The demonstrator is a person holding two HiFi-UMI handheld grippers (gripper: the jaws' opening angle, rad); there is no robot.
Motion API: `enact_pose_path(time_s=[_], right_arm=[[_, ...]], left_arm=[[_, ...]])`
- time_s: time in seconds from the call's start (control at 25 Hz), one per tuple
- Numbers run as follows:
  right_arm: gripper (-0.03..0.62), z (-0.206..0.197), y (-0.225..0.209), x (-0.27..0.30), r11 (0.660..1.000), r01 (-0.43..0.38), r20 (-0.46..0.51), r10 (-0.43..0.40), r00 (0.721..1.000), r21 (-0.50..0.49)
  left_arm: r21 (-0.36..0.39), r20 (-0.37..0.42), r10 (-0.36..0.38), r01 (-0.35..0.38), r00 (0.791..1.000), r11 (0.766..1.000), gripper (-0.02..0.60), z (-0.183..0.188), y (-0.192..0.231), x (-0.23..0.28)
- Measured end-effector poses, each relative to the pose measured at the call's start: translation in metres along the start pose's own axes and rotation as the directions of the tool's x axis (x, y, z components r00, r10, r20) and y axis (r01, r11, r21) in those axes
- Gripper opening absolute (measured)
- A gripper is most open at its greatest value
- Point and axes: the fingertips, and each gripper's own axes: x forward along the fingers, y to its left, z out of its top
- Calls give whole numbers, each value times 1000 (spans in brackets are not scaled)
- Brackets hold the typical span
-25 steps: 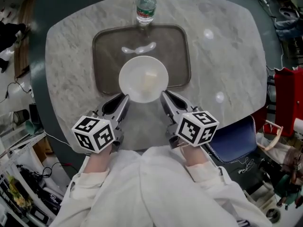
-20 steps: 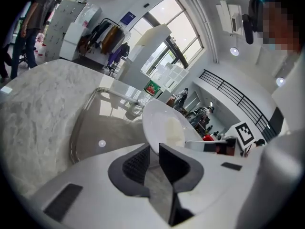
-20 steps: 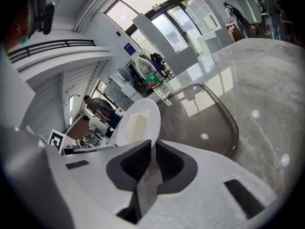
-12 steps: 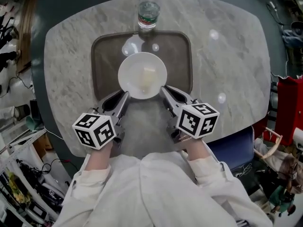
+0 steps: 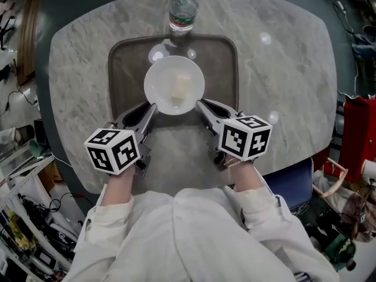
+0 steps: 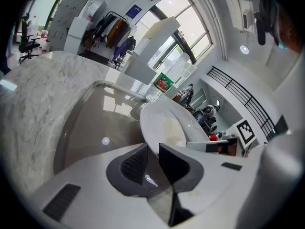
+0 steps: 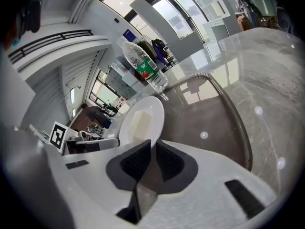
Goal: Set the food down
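One tray (image 5: 126, 69), one white plate (image 5: 164, 78), one pale block of food (image 5: 180, 89) and one bottle (image 5: 184, 7) are counted on the marble bench (image 5: 282, 69), and two tongs are seen. The left tongs (image 5: 151, 106) are set at the tray's near-left edge. Their jaws are drawn almost together, and the plate's near-left rim is pinched between the pads. The plate is found over the middle of the tray, with the food lying at its centre. Whether the plate rests on the tray cannot be told. The bottle is stood upright at the tray's far edge. The right tongs (image 5: 200, 103) are placed at the tray's near-right edge and are likewise clamped on the plate's near-right rim.
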Motion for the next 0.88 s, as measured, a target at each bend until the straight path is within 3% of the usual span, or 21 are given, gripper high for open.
enact_pose_path(time_s=[0.6,0.88], right_arm=[[25,-7,-8,15,999,38,-116,-42,992,-34],[25,-10,-10,17,996,70,-145,-77,986,-51]], left_arm=[[2,-38,38,-38,999,999,63,11,15,14],[54,-70,61,-57,996,997,63,10,20,19]])
